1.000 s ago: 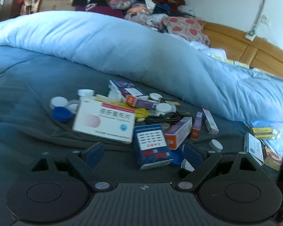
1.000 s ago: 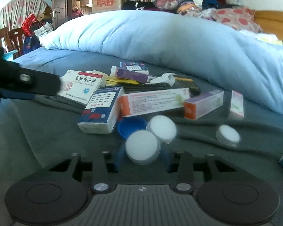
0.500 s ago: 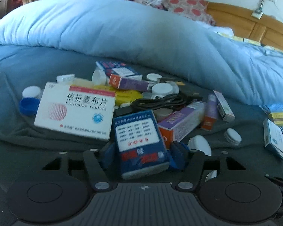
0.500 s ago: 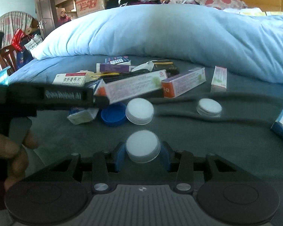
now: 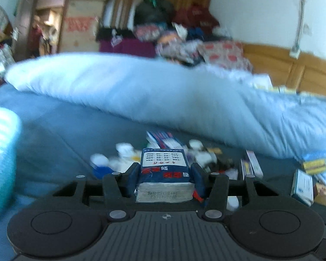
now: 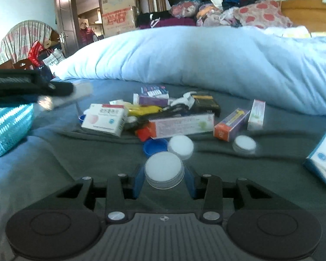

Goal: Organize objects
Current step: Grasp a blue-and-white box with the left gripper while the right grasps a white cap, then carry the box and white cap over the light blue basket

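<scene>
On the bed (image 6: 54,152), our left gripper (image 5: 165,179) is clamped on a blue box (image 5: 164,174), which sits square between both fingers, raised above the blurred pile (image 5: 184,152) behind it. Our right gripper (image 6: 163,179) grips a white cap (image 6: 164,170) between its blue pads. Just ahead of it lie a second white cap (image 6: 180,146) and a blue cap (image 6: 155,148), touching; beyond them a heap of boxes (image 6: 154,117). A teal basket (image 6: 10,126) stands at left.
</scene>
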Demonstrator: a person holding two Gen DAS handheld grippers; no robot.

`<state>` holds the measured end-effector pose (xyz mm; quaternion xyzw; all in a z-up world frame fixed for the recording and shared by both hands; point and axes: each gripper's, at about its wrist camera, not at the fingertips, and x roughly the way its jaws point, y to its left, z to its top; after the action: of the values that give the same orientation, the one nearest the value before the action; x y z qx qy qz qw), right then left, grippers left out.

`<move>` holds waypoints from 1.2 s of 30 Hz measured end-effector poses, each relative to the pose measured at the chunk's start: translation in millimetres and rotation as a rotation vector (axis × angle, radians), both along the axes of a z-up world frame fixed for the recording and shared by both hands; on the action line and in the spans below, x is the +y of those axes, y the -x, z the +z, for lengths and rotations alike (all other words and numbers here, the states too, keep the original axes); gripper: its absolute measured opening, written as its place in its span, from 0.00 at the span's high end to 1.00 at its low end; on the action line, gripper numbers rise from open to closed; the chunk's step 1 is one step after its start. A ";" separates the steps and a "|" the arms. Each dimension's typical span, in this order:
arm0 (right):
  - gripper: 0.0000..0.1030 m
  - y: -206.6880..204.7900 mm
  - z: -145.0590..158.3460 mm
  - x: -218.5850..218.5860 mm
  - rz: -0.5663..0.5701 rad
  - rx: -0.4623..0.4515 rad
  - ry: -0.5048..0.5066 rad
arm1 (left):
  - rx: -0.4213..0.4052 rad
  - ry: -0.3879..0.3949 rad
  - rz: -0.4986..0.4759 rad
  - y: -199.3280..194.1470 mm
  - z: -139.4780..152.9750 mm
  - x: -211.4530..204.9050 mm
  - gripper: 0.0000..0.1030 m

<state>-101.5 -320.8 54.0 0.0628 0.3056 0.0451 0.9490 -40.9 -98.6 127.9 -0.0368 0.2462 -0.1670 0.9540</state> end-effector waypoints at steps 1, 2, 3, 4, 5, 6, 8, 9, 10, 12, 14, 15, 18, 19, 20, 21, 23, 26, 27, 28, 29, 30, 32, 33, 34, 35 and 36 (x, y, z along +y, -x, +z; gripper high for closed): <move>0.59 4.2 7.3 2.9 0.009 -0.008 0.001 | -0.022 0.001 0.018 5.2 9.1 8.6 0.51; 0.59 6.3 15.1 7.8 0.022 -0.020 0.015 | -0.050 0.001 0.042 11.5 20.2 19.3 0.51; 0.59 7.6 22.6 13.0 0.038 -0.032 0.029 | -0.073 0.000 0.059 16.1 29.0 27.3 0.51; 0.59 7.6 32.4 18.7 0.054 -0.047 0.038 | -0.098 0.001 0.079 21.2 39.0 37.6 0.51; 0.59 5.3 43.2 24.8 0.071 -0.068 0.043 | -0.126 0.005 0.111 25.9 50.0 49.9 0.51; 0.59 2.1 55.9 31.9 0.089 -0.095 0.049 | -0.146 0.002 0.139 29.5 58.8 59.3 0.51; 0.59 -4.0 83.2 47.1 0.131 -0.147 0.062 | -0.180 0.001 0.208 33.2 76.8 83.1 0.51; 0.59 -8.3 97.0 55.4 0.157 -0.172 0.070 | -0.191 0.004 0.240 33.6 84.4 94.5 0.51; 0.59 -12.7 112.7 65.1 0.187 -0.201 0.077 | -0.202 0.003 0.272 34.2 91.7 105.3 0.51; 0.59 -22.9 146.5 87.7 0.252 -0.258 0.066 | -0.205 -0.005 0.350 31.8 106.1 131.3 0.51; 0.59 -31.8 175.0 111.1 0.316 -0.295 0.047 | -0.201 -0.014 0.424 29.1 116.8 157.7 0.51; 0.59 -35.3 188.5 123.5 0.349 -0.307 0.037 | -0.185 -0.019 0.454 26.1 119.3 169.8 0.51; 0.59 -49.2 222.5 168.9 0.461 -0.342 0.026 | -0.161 -0.046 0.553 21.0 125.9 204.2 0.51; 0.59 -53.0 232.0 184.7 0.499 -0.348 0.020 | -0.148 -0.045 0.575 19.7 127.4 215.0 0.51; 0.59 -57.9 240.5 202.4 0.539 -0.349 0.009 | -0.137 -0.047 0.594 19.5 128.6 225.7 0.51; 0.59 -60.8 246.8 215.9 0.566 -0.345 -0.001 | -0.128 -0.049 0.610 22.7 129.3 238.3 0.51; 0.59 -67.2 256.1 244.7 0.617 -0.328 -0.020 | -0.102 -0.039 0.635 24.9 127.5 258.0 0.51; 0.59 -69.1 267.4 283.9 0.672 -0.314 -0.020 | -0.074 -0.031 0.663 25.3 124.0 278.9 0.51; 0.59 -68.4 269.8 294.5 0.686 -0.312 -0.015 | -0.067 -0.028 0.666 24.2 122.1 285.2 0.51; 0.59 -67.8 271.8 304.4 0.701 -0.311 -0.007 | -0.062 -0.028 0.670 24.8 121.0 289.9 0.51; 0.59 -67.4 272.8 314.3 0.717 -0.306 0.001 | -0.057 -0.023 0.673 24.6 119.9 294.3 0.51; 0.59 -69.5 274.4 323.5 0.726 -0.301 0.006 | -0.054 -0.019 0.675 29.3 116.6 304.8 0.51; 0.59 -68.3 277.2 338.0 0.743 -0.289 0.015 | -0.046 -0.006 0.684 31.2 113.6 314.8 0.51; 0.59 -68.1 278.7 347.4 0.748 -0.286 0.019 | -0.043 -0.001 0.686 31.1 110.9 319.4 0.51; 0.59 -67.5 279.2 352.6 0.753 -0.281 0.023 | -0.041 0.003 0.687 31.8 108.6 323.6 0.51; 0.59 -67.9 279.0 357.9 0.758 -0.276 0.027 | -0.040 0.004 0.687 31.5 107.3 325.9 0.51; 0.59 -68.5 278.4 363.3 0.760 -0.272 0.031 | -0.038 0.004 0.687 31.4 106.8 327.6 0.51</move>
<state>-33.0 42.5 332.4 -0.0755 0.1792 0.3961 0.8974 -72.3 229.1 234.7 -0.1163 0.2011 0.1629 0.9589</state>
